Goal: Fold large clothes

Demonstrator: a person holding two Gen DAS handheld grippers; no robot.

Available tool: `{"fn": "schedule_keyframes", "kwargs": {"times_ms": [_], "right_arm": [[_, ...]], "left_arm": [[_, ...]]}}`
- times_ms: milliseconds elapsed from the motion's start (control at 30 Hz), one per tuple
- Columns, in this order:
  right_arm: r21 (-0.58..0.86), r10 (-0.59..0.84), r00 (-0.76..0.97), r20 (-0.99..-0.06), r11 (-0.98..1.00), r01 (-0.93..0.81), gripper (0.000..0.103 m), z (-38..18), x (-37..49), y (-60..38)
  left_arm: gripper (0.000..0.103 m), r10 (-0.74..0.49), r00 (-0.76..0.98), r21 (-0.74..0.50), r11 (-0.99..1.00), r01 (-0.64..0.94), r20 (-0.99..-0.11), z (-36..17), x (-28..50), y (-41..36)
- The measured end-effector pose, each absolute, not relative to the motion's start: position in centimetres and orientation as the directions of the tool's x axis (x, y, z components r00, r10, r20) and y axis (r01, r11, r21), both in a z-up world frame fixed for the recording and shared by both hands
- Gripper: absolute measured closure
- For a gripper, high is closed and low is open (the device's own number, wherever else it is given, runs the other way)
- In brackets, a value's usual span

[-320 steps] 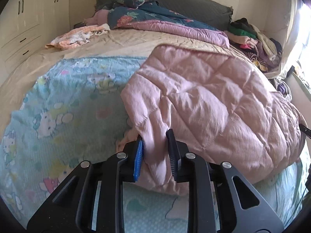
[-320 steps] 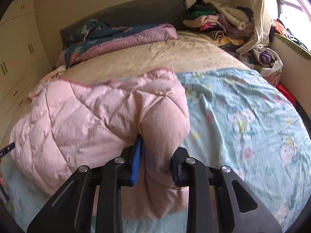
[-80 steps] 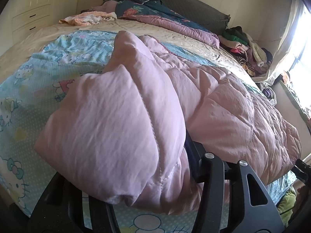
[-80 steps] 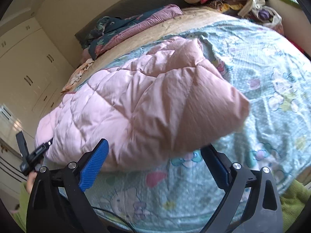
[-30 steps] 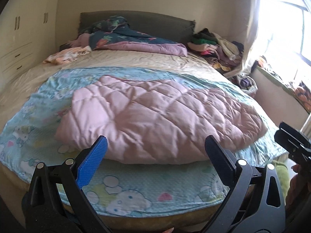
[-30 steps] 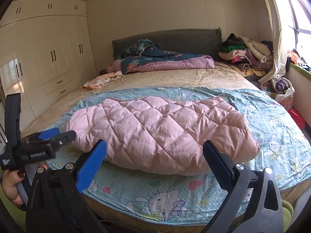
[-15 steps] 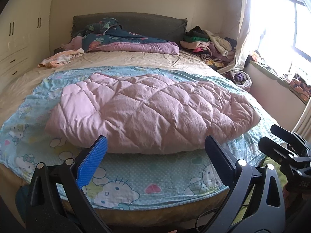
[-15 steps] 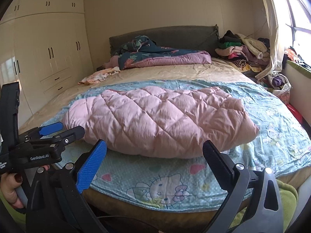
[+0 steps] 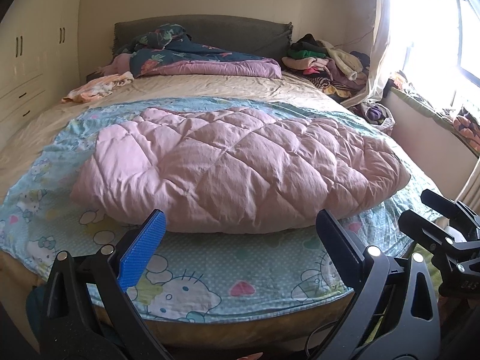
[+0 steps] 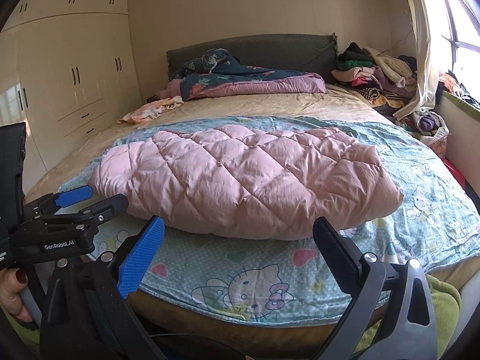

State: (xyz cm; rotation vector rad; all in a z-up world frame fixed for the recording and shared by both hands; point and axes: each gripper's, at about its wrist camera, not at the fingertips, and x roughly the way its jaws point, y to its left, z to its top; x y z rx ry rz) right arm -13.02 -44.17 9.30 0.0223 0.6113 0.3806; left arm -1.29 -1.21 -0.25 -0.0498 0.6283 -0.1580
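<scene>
Pink quilted coat [image 9: 240, 165] lies folded, puffy on the bed; both grippers' jaws spread wide, empty.

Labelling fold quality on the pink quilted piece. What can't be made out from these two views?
- Pink quilted garment: underside and inner fold layers, hidden by its own top layer in both views.
- Its far edge, behind its own bulk.
- Garment type: no sleeves or collar show.
- Left claw, right wrist view: base cut off by the frame edge.
- Clothes pile: items too small.

A bed [image 10: 270, 105] fills the room; cream wardrobes [image 10: 75, 69] stand left of it; a bright window [image 9: 444, 21] right; a grey headboard [image 10: 255, 49] behind.
</scene>
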Motion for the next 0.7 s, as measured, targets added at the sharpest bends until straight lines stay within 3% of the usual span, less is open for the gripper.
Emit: {"fn": "schedule_keyframes", "kwargs": {"times_ms": [700], "right_arm": [[0.133,0.354,0.751,-0.558,0.931,-0.340,0.004,9.27,-12.92,-44.14]], "left_arm": [[0.009,-0.161,0.798,-0.096,0.987,0.130,-0.580,-0.26,-1.27,-0.70]]}}
